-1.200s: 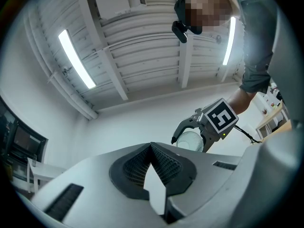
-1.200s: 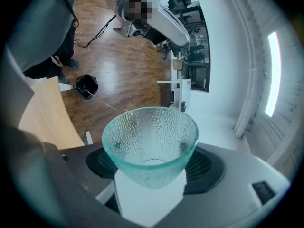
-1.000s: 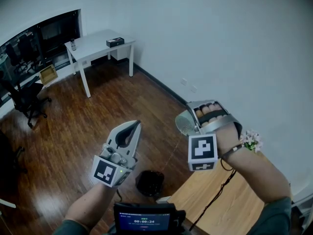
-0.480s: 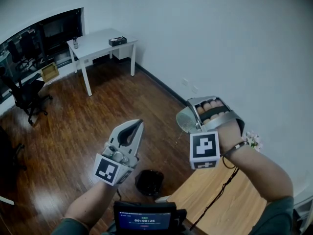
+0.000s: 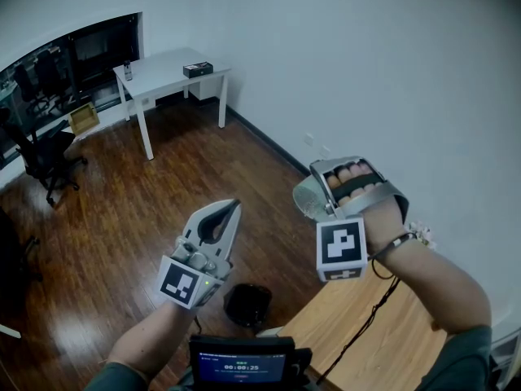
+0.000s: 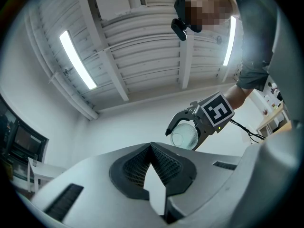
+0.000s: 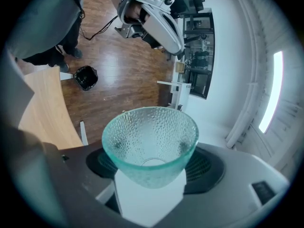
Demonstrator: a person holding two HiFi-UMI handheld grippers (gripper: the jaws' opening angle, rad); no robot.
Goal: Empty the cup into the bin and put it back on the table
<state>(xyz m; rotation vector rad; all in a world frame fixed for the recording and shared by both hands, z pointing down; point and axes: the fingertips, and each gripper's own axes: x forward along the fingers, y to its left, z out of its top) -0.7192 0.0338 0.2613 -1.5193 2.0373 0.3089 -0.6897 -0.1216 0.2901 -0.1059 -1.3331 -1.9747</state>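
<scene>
A dimpled, pale green glass cup sits between the jaws of my right gripper, which is shut on it. The cup looks empty inside. In the head view that right gripper is raised high at the right, with the cup lying on its side, mouth to the left. The left gripper view shows the cup from afar. My left gripper is held up at the centre left, shut with nothing in it. A small black bin stands on the wooden floor below, beside the light wood table.
A white desk with a dark box stands against the far wall. A black office chair is at the left. A black cable runs across the wood table. A device with a screen sits at the bottom edge.
Both grippers have barely shifted; the right one rose slightly with the cup. The view has drifted a little.
</scene>
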